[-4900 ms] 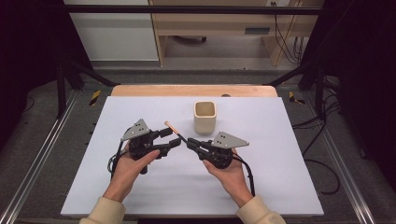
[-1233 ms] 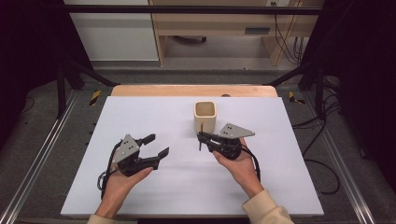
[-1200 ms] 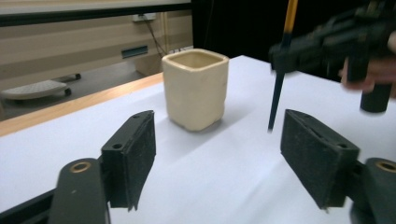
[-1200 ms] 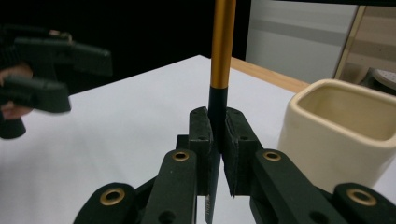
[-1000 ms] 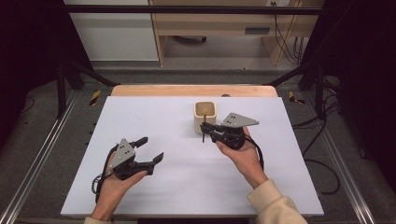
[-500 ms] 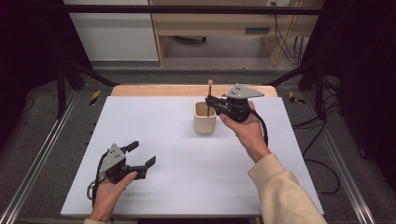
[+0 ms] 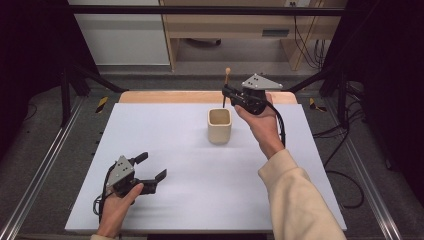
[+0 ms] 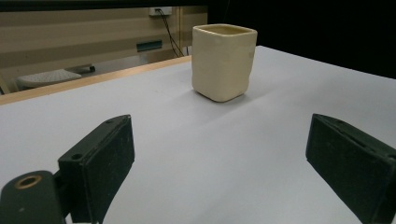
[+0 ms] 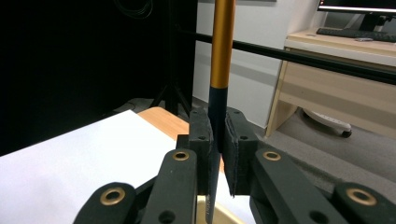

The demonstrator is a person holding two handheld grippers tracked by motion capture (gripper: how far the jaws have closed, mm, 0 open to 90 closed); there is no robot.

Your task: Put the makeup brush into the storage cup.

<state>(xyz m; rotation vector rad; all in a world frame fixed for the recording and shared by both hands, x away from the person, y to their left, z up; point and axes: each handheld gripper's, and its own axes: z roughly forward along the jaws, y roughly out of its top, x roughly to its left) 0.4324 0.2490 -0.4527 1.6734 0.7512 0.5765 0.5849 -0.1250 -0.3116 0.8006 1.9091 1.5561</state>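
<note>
Pen [image 7: 226, 87] upright in right hand-held gripper [image 7: 227, 93] above cup [image 7: 219, 125]

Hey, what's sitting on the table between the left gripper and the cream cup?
Nothing: in the left gripper view, bare white tabletop runs from the open left gripper to the cup.
</note>
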